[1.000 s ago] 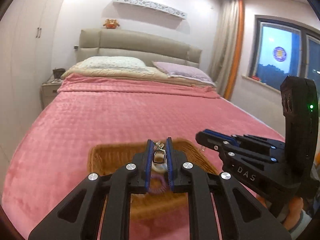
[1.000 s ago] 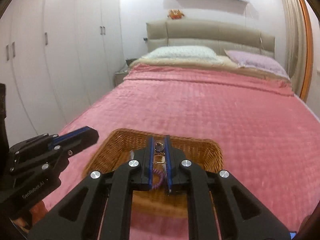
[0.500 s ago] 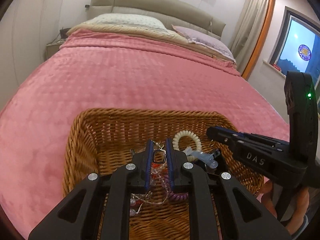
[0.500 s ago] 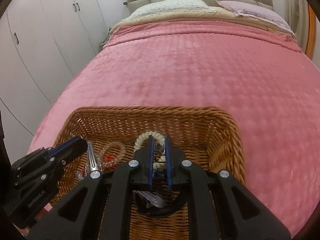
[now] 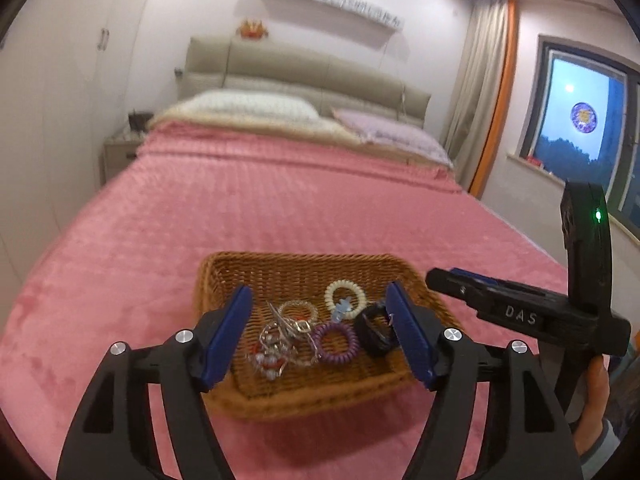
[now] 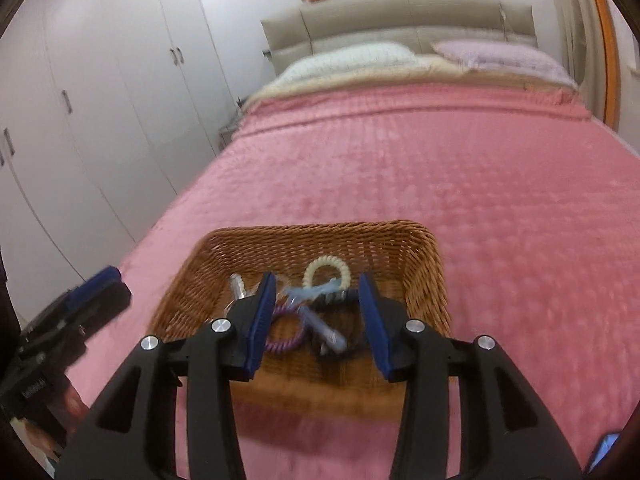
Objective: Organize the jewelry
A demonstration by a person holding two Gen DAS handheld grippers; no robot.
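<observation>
On the pink bed (image 5: 280, 208), a wicker basket (image 5: 296, 268) holds coil hair ties (image 5: 334, 338) (jumbled); both claws, left (image 5: 320, 336) and right (image 6: 318, 320), gape empty.

Two matte black plastic grippers are seen. The left gripper (image 5: 320, 334) is fitted with ribbed blue pads (image 5: 228, 336) and round silver screws (image 5: 184, 336) on its angular arms. The right gripper (image 6: 318, 320) is built alike; from the left wrist view, white "DAS" lettering (image 5: 520, 314) and a green light (image 5: 598, 215) are shown on its body. Bare fingers (image 5: 596, 392) and a grey sleeve cuff (image 5: 606, 446) are visible below it.
</observation>
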